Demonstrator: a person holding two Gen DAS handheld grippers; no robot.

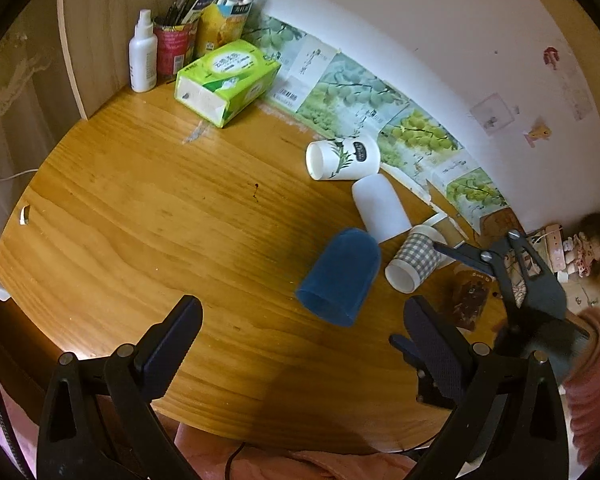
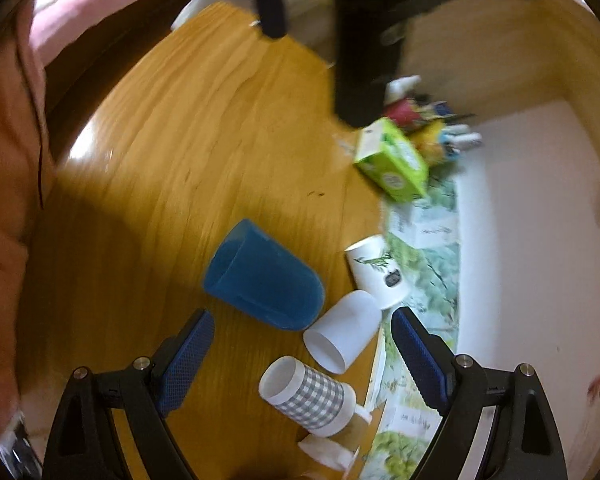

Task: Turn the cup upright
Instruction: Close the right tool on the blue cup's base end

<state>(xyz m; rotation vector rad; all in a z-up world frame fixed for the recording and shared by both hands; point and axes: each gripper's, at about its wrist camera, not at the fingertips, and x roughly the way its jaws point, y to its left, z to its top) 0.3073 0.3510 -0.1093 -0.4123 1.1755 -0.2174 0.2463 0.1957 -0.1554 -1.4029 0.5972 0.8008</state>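
Note:
Several cups lie on their sides on the wooden table point(image 1: 140, 208): a blue cup point(image 1: 340, 276) point(image 2: 262, 276), a plain white cup point(image 1: 382, 208) point(image 2: 342, 332), a grey checked cup point(image 1: 414, 258) point(image 2: 308, 394) and a white cup with a leaf print point(image 1: 342, 156) point(image 2: 378, 270). My left gripper point(image 1: 300, 332) is open and empty, just in front of the blue cup's mouth. My right gripper point(image 2: 302, 344) is open and empty, above the white and checked cups; it also shows in the left wrist view point(image 1: 500, 264).
A green tissue box point(image 1: 226, 80) point(image 2: 394, 162), a white spray bottle point(image 1: 143, 54) and pen holders point(image 1: 198, 28) stand at the back corner. Printed paper sheets point(image 1: 364, 100) line the wall. A doll point(image 1: 592, 244) lies at the far right.

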